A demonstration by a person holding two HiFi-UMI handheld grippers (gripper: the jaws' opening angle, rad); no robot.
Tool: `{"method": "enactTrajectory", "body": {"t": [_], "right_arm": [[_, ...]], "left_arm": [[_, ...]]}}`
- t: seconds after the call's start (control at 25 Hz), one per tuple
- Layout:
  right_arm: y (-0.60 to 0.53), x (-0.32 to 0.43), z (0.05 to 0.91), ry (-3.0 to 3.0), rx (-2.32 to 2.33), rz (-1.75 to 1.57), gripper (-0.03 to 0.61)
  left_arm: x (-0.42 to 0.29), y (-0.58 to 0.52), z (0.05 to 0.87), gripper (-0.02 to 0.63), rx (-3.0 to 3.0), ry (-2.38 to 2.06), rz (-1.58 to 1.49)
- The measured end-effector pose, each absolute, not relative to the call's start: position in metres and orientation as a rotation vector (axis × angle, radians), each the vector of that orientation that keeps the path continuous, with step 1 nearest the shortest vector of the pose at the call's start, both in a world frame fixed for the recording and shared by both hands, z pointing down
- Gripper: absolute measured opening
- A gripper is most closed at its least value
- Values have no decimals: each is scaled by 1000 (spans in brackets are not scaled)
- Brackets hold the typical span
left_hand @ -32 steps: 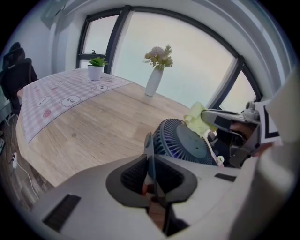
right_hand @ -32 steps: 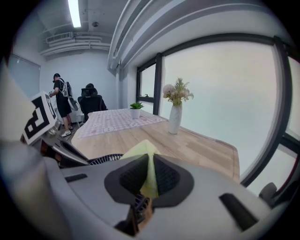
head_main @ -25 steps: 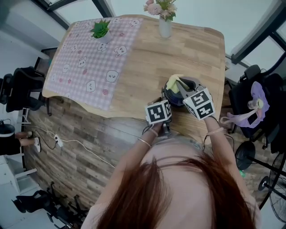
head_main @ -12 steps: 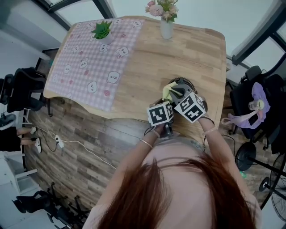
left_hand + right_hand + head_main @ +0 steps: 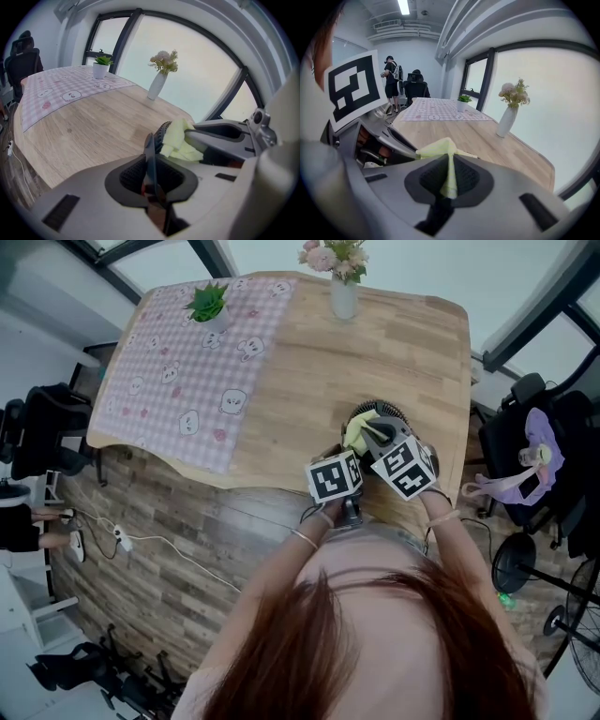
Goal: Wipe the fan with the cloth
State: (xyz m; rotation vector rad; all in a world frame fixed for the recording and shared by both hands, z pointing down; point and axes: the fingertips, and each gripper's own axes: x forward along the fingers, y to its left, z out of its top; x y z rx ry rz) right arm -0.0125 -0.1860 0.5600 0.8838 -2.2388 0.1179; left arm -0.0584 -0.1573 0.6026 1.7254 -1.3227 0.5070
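A small dark fan (image 5: 389,413) with a round grille stands near the table's front edge. My left gripper (image 5: 347,451) is shut on a thin dark part of the fan (image 5: 149,147); its jaws (image 5: 151,168) have just been opening slightly with that part still between the pads. The ribbed grille (image 5: 162,136) shows just beyond. My right gripper (image 5: 372,434) is shut on a pale yellow cloth (image 5: 356,432), whose fold runs between the pads (image 5: 449,176). The cloth (image 5: 180,140) lies bunched against the fan's near left side.
The wooden table (image 5: 309,362) carries a white vase of flowers (image 5: 344,292), a small potted plant (image 5: 208,304) and a pink checked tablecloth (image 5: 187,371). A black chair with a purple bag (image 5: 534,456) stands to the right. A person (image 5: 390,77) stands far back.
My right gripper has come down and shifted left with the cloth, from the fan's top onto its near left side. The left gripper has kept still.
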Motion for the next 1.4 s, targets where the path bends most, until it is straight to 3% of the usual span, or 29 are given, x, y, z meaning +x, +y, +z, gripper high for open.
{"method": "enactTrajectory", "body": {"t": [1.4], "right_arm": [[-177,81,568,-2162,1175,350,28]], "left_arm": [[-57,-157,603,52,1733,-1347,525]]}}
